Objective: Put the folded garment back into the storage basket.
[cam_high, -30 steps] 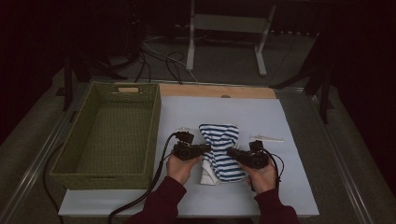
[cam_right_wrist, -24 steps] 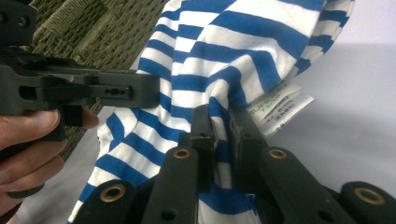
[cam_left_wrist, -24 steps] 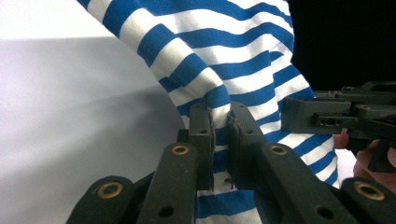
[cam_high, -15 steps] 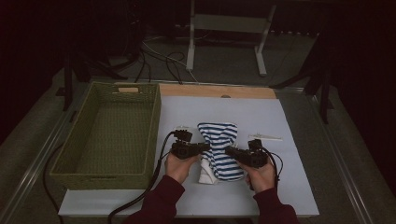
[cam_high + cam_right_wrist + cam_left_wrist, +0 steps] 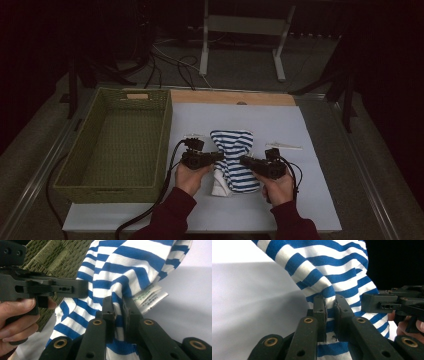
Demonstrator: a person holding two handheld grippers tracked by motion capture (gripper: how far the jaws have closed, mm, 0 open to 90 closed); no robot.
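The striped cloth lies in the middle of the white worktop, just to the right of the green basket. It is a small blue and white piece of clothing, and it is bunched up, not flat.

The left tool pinches the cloth on its left side. In the left gripper view its two black jaws are pressed close with a fold of striped cloth caught between them. The right tool pinches the cloth on its right side. In the right gripper view its jaws are also squeezed on a fold of the cloth, right next to the white label.

So the grabbing part looks done: both tools have a good hold, one on each side, and the cloth is squeezed narrow in the middle between them. Its top end fans out above the tools, and its bottom end rests on the worktop near the person's hands.

What is left, I think, is folding or tidying the cloth and then putting it away. The basket has nothing in it yet, so the cloth may go there. A thin white strip lies on the worktop to the right, apart from the cloth
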